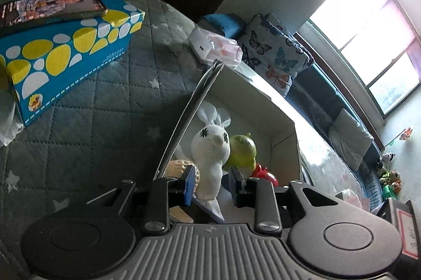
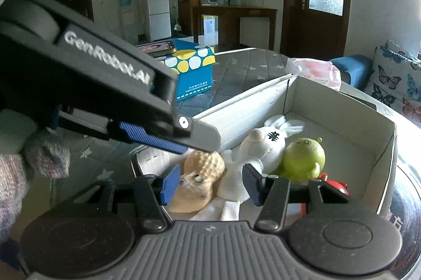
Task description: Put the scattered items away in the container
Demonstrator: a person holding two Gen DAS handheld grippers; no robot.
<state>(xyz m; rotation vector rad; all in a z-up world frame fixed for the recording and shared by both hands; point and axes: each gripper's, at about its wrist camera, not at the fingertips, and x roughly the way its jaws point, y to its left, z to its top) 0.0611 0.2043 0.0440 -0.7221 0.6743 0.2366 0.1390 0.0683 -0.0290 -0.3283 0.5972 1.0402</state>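
Note:
An open white cardboard box (image 1: pixel 285 134) (image 2: pixel 263 101) sits on a grey quilted surface. Inside lie a white knitted rabbit (image 1: pixel 211 145) (image 2: pixel 265 145), a green round toy (image 1: pixel 242 151) (image 2: pixel 305 159), a tan peanut-shaped toy (image 1: pixel 181 166) (image 2: pixel 200 182) and a red toy (image 1: pixel 265 173) (image 2: pixel 336 185). My left gripper (image 1: pixel 211 186) is open over the box, its jaws either side of the rabbit's body. My right gripper (image 2: pixel 210 186) is open and empty above the peanut toy and rabbit. The left gripper's body (image 2: pixel 86 74) crosses the right wrist view.
A blue box with yellow and white spots (image 1: pixel 65 51) (image 2: pixel 189 66) stands on the quilt with a phone (image 1: pixel 50 7) on top. A pink-white tissue pack (image 1: pixel 215 47) (image 2: pixel 313 69) lies beyond the white box. Butterfly cushions (image 1: pixel 276 51) and a sofa are at right.

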